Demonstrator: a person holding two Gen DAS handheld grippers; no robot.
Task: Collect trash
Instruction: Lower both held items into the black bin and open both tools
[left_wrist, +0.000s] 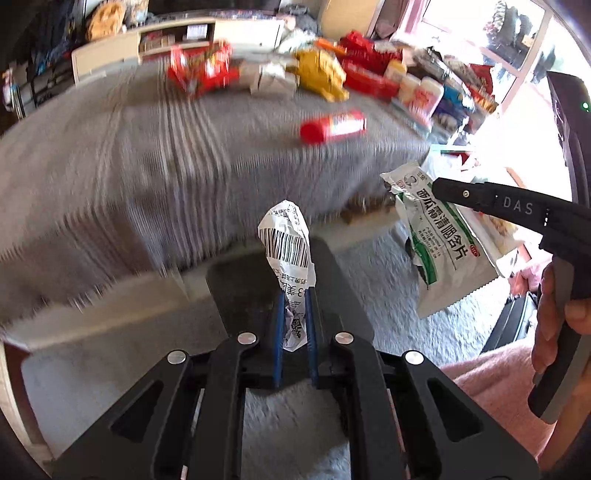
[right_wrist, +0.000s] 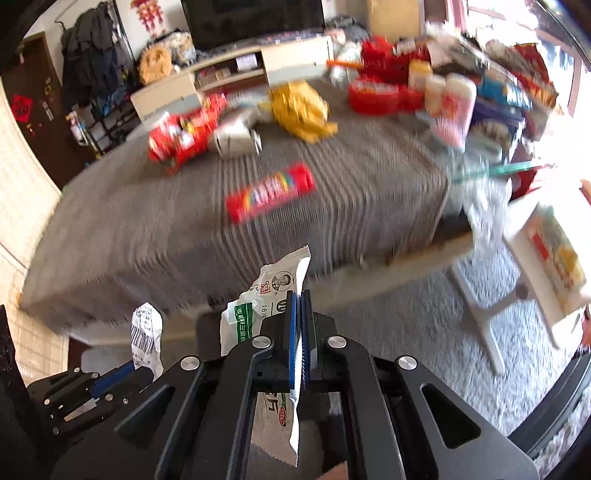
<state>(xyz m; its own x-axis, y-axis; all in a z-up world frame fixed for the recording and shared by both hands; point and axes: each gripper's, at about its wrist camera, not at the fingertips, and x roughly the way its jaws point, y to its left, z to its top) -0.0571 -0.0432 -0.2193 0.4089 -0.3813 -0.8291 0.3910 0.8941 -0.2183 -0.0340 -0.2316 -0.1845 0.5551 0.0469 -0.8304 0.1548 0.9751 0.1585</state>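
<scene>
Both hands are loaded and on the carry leg of the job: the left gripper is clamped on a crumpled white paper scrap printed with a black barcode, its blue pads squeezing the lower end while the crushed top sticks up past the fingertips. The right gripper has its blue pads pressed flat together on a white-and-green torn foil sachet with printed characters, which hangs down below the jaws in the left wrist view, clear of the floor. Both pieces are off the grey ribbed tablecloth and out over the pale shaggy carpet, the two grippers near one another. Background streaks in both views suggest a quick sweep across the room. Left behind on the cloth are a red cylindrical sweets tube with a rainbow label, a red snack bag and a crumpled yellow wrapper, so by this reckoning the clear-up is far from finished. No bin shows in either view. The next move, as judged here, calls for finding that receptacle, bringing each claw above its mouth, and only then letting go, one at a time so the light sachet does not flutter aside.
</scene>
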